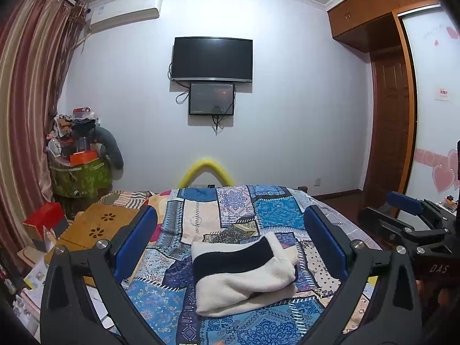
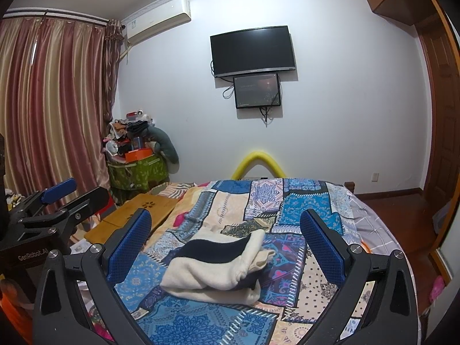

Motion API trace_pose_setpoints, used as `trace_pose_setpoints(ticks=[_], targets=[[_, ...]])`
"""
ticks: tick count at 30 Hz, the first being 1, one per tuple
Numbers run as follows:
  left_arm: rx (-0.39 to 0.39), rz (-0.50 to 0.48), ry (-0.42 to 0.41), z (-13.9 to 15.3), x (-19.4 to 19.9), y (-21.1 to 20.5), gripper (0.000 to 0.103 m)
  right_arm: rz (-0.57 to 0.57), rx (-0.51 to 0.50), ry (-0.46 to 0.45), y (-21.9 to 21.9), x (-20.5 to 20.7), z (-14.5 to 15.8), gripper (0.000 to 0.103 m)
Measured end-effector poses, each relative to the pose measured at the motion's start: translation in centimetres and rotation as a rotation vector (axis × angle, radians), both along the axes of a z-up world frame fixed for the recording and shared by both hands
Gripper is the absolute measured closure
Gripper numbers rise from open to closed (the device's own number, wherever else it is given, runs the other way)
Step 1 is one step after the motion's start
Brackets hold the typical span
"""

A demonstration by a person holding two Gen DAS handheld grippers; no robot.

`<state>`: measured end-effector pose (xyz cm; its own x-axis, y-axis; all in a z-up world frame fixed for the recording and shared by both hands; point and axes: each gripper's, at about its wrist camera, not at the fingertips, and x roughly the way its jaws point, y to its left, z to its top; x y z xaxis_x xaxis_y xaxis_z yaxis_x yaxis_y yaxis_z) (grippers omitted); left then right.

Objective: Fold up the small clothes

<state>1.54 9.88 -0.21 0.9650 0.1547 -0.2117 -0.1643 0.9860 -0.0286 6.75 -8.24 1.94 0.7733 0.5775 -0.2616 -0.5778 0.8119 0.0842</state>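
Cream-and-black garment (image 1: 244, 276) lies folded on the quilt (image 1: 258, 210), ahead between both tongs; left tongs (image 1: 230, 230) and right tongs (image 2: 225, 230) released, empty. Folding appears complete.

Folded garment (image 1: 244, 273) on bedspread (image 1: 276, 210), television (image 1: 212, 59) behind.

Both wrist views low over the bed (image 1: 276, 210), facing the television (image 2: 253, 50) wall, side by side
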Motion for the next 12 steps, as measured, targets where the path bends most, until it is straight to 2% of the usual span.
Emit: trace_pose_setpoints(ticks=[12], targets=[[-0.012,-0.011,0.008,-0.08,0.1,0.04,0.0,-0.002,0.005,0.012,0.06,0.17,-0.2,0.0]])
